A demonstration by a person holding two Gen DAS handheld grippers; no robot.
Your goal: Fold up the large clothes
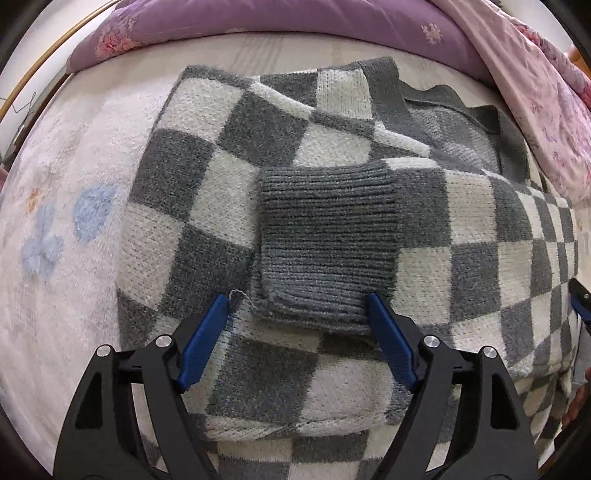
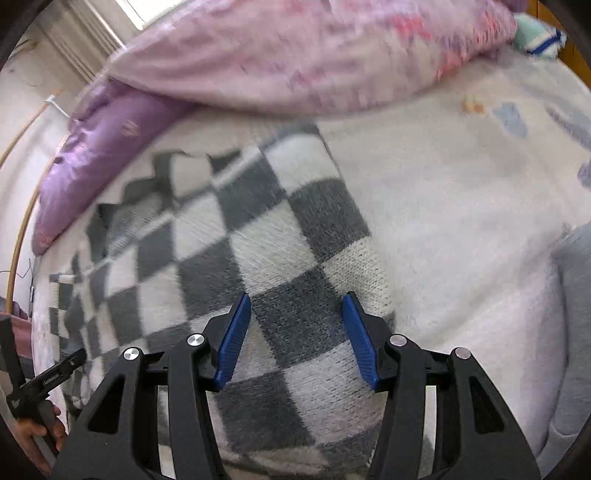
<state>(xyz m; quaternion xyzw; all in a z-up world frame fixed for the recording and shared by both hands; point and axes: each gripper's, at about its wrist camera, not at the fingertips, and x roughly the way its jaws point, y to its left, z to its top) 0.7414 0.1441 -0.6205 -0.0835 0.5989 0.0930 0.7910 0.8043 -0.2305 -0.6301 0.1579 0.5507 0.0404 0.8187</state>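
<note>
A big checked sweater lies spread on a white fuzzy blanket on a bed, and it fills the middle of both views. It is knitted in grey and cream squares, thick and fluffy, with a little fuzz on top. In the left wrist view a sleeve lies across the body, and its plain grey ribbed cuff sits right in the middle of the frame, with a loose thread hanging at its lower left corner. The grey collar band shows at the upper right of that frame. The left gripper comes up from the bottom of the frame with its blue pads spread wide, one on each side of the cuff's near edge, and it grips nothing. The right gripper in the right wrist view is also spread wide and grips nothing, hanging over the sweater's right edge where the knit meets the blanket. That view is blurry, so small details are hard to see. I think the sweater will feel soft and floppy, a bit heavy for a piece of clothing, and it will sag and stretch if lifted by one spot. The fuzzy knit should not slip out of the ridged pads. A good place to pinch looks like a thick edge, such as the cuff or the side fold. A purple pillow and a pink flowered quilt lie along the top of the frames.
</note>
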